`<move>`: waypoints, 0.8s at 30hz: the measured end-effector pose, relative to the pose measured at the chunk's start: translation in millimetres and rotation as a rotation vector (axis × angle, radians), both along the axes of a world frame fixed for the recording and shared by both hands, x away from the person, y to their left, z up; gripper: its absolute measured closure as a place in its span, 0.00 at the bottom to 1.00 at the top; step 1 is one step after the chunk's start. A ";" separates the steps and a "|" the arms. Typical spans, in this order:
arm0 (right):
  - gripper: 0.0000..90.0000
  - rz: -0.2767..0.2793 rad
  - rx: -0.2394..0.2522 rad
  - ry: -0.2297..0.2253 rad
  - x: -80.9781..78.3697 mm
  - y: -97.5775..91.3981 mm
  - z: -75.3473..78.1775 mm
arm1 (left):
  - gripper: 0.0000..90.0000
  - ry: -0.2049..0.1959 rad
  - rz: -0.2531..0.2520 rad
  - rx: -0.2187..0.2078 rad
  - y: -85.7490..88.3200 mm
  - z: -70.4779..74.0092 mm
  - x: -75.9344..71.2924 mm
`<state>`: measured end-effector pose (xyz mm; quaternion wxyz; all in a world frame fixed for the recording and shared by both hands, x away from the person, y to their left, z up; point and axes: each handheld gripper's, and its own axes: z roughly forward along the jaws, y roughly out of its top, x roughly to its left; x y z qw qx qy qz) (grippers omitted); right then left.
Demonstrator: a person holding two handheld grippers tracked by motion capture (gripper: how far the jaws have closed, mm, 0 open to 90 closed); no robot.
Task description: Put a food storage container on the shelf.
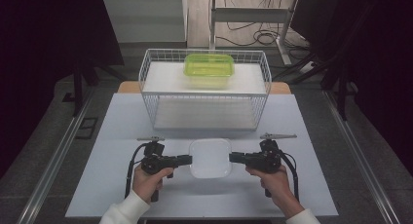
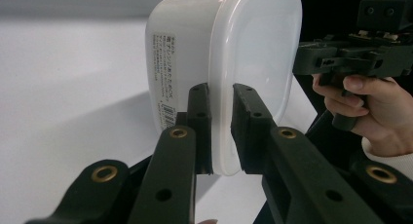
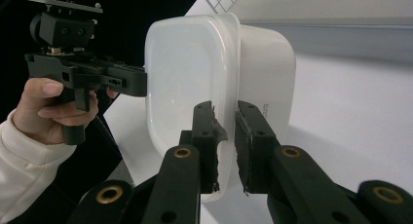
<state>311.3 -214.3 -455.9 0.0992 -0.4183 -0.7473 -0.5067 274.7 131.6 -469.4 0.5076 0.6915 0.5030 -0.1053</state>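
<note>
I hold a tool in each hand, and both grip the same white box (image 1: pixel 210 158) by its rim, one from each side. My left tool (image 1: pixel 187 159) points inward to the right and its jaws are narrow, pinched on the box's left lip. In the left gripper view the lip (image 2: pixel 221 136) sits between the two black pads, with the box's labelled wall on one side of the jaws and its frosted lid (image 2: pixel 258 63) on the other. My right tool (image 1: pixel 234 157) points inward to the left, and its jaws are narrow too, clamped on the right lip. In the right gripper view that lip (image 3: pixel 225 136) runs straight up between the pads.

The box lies between the two tool tips, lid up, over the pale surface (image 1: pixel 112 131); I cannot tell whether it rests there or is lifted. From each tool I see the other one just across the box, touching its far edge.

Beyond both tools, well apart from the box, stands a wire basket (image 1: pixel 151 70) with a green box (image 1: pixel 209 65) on its upper shelf.
</note>
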 end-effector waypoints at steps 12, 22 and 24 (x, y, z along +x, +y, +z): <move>0.87 -0.011 -0.016 -0.033 3.2 6.1 7.8 | 0.88 -0.021 0.000 -0.004 4.6 5.4 6.1; 0.87 -0.033 -0.020 -0.069 1.3 -3.1 14.7 | 0.88 -0.051 -0.026 0.002 -4.2 16.9 7.6; 0.87 -0.032 -0.020 -0.076 2.5 -3.2 14.9 | 0.89 -0.055 -0.030 0.009 -4.3 17.6 8.6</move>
